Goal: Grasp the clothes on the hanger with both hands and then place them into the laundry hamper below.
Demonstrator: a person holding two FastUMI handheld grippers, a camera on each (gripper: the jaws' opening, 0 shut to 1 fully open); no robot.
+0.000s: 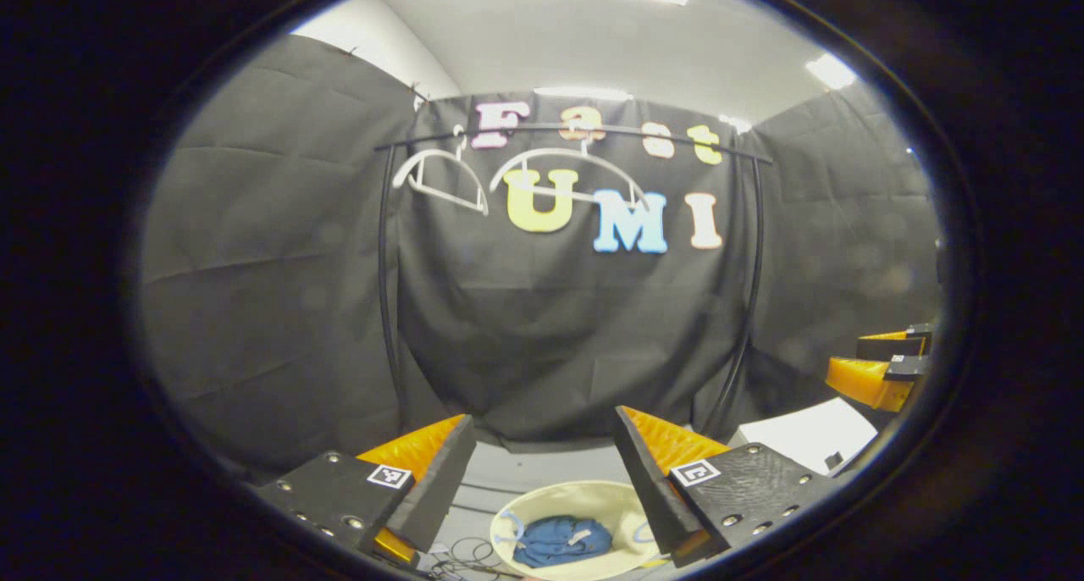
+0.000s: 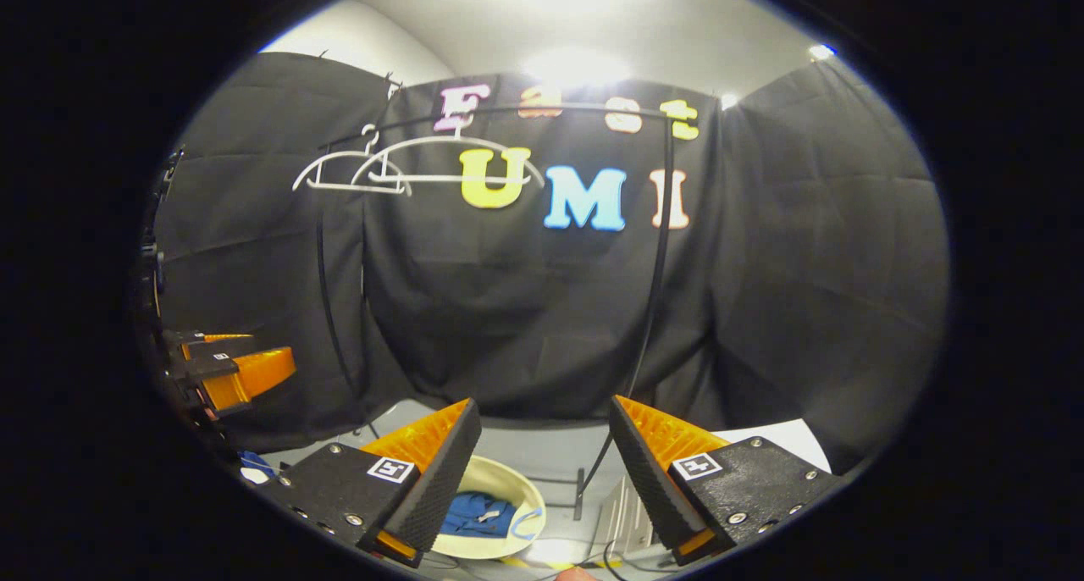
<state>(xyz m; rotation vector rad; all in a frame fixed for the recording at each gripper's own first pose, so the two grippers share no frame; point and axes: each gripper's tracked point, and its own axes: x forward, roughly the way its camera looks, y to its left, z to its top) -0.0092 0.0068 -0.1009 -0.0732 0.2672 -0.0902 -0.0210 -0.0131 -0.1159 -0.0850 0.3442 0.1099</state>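
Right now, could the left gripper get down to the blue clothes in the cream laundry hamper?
Probably yes. The left gripper has its jaws open and holds nothing, and the blue clothes lie uncovered in the round cream laundry hamper, right below, with nothing visible between them.

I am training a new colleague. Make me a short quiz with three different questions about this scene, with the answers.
1. True or false: a garment hangs on a hanger.
2. Where is the blue cloth? A) on the rail B) in the hamper C) in the tongs
3. Fill in: the left tongs and right tongs are both ____.

Key: 1 false; 2 B; 3 open.
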